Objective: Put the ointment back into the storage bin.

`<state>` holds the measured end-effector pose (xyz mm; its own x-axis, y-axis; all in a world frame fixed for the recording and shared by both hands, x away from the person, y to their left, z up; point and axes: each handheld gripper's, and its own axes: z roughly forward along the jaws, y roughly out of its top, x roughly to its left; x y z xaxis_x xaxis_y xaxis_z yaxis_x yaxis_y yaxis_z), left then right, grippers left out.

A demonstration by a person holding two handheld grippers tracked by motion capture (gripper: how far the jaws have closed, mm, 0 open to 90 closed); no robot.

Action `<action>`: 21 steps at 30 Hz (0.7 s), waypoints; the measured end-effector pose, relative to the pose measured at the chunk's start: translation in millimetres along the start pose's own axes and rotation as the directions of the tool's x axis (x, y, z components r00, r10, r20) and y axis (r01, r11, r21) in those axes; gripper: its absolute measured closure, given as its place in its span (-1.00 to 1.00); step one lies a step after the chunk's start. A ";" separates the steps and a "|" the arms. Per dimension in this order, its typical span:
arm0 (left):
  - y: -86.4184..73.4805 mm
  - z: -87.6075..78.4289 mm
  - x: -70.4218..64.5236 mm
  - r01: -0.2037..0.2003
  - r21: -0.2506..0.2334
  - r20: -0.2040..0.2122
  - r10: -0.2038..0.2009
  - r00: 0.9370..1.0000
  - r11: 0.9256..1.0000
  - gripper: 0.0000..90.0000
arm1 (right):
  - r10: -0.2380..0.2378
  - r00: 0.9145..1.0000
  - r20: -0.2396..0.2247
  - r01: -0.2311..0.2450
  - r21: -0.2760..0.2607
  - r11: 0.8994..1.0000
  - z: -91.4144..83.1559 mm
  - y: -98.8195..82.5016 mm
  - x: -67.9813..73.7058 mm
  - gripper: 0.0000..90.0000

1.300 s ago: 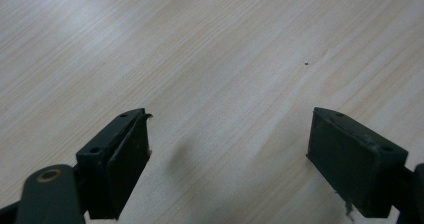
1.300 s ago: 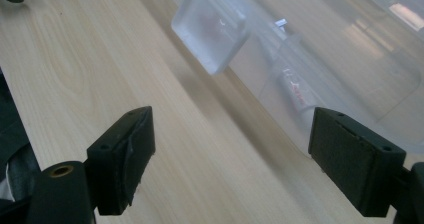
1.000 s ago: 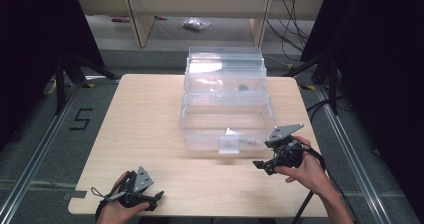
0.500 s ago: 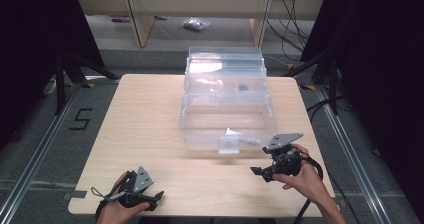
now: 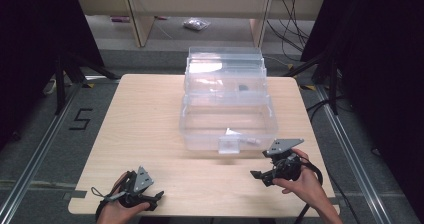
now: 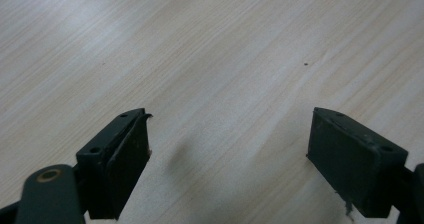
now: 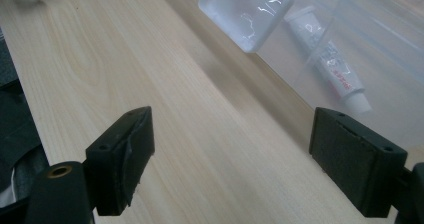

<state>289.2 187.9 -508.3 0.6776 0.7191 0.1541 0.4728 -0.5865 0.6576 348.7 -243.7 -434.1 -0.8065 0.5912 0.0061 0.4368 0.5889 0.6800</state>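
Both my grippers rest empty, fingers spread wide — left gripper over bare table, right gripper beside the clear box. Likely between steps — next needs a target.

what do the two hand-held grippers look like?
Both match: the left hand-held gripper and right hand-held gripper are black, each topped with a grey three-cornered plate and trailing a black cable. Jaws are flat black rectangular blocks with screw holes. No sleeves in view.
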 end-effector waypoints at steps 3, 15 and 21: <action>0.0 0.0 0.2 0.000 0.000 0.000 0.000 1.000 1.000 -0.64 | 0.017 1.000 -0.008 -0.017 0.008 1.000 0.2 -2.7 2.2 -0.58; 0.1 -0.2 0.2 0.000 -0.001 0.003 0.000 1.000 1.000 -0.63 | 0.019 1.000 -0.022 -0.019 0.004 1.000 5.4 -17.1 2.6 -0.57; 0.3 1.2 0.2 -0.009 0.003 -0.007 0.009 1.000 1.000 -0.63 | 0.071 0.997 -0.022 -0.071 0.007 0.997 6.6 -29.9 4.2 -0.57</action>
<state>290.2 187.4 -508.9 0.6781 0.7162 0.1647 0.4686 -0.5941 0.6538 334.9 -255.2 -459.3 -0.7817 0.6196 0.0703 0.4958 0.5492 0.6728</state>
